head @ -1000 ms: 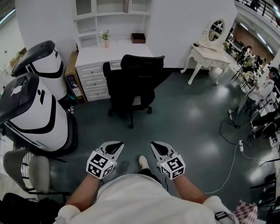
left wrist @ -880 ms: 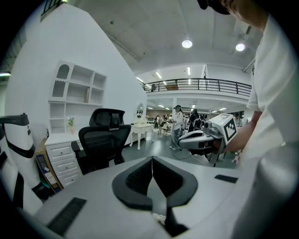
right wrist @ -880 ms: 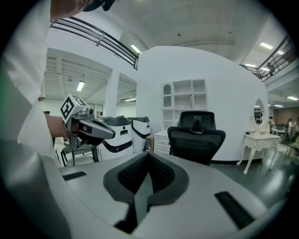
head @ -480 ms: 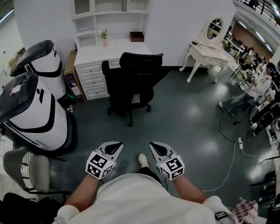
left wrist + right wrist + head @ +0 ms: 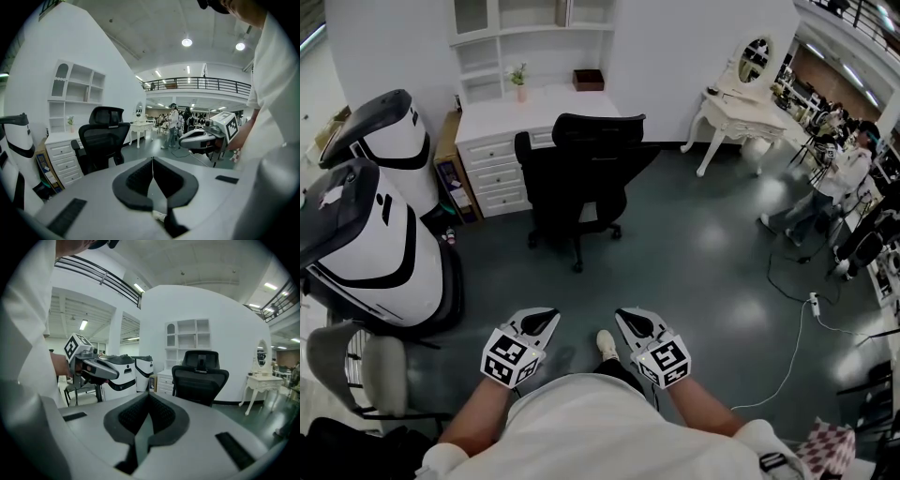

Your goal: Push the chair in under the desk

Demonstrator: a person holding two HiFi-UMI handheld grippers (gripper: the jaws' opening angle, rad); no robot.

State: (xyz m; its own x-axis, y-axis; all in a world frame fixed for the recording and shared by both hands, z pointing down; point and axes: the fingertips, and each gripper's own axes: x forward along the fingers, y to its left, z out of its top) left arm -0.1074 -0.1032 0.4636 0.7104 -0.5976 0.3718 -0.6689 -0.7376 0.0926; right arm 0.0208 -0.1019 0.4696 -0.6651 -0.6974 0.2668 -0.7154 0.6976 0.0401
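A black office chair (image 5: pixel 581 178) stands in front of the white desk (image 5: pixel 534 117), its back toward me, pulled out from the desk. The same chair (image 5: pixel 101 140) shows in the left gripper view, and the chair (image 5: pixel 200 376) again in the right gripper view, well ahead of both jaws. My left gripper (image 5: pixel 540 323) and right gripper (image 5: pixel 633 322) are held side by side near my body, far short of the chair. Both are shut with nothing between their jaws.
Two large white-and-black machines (image 5: pixel 366 225) stand at the left. A white vanity table (image 5: pixel 741 112) is at the back right, people (image 5: pixel 825 178) beyond it. A white cable (image 5: pixel 787 356) runs over the floor at right. A grey chair (image 5: pixel 356 366) sits near left.
The view has crept slightly forward toward the chair; both grippers keep their places near my body and stay shut. A person at the right has walked nearer.
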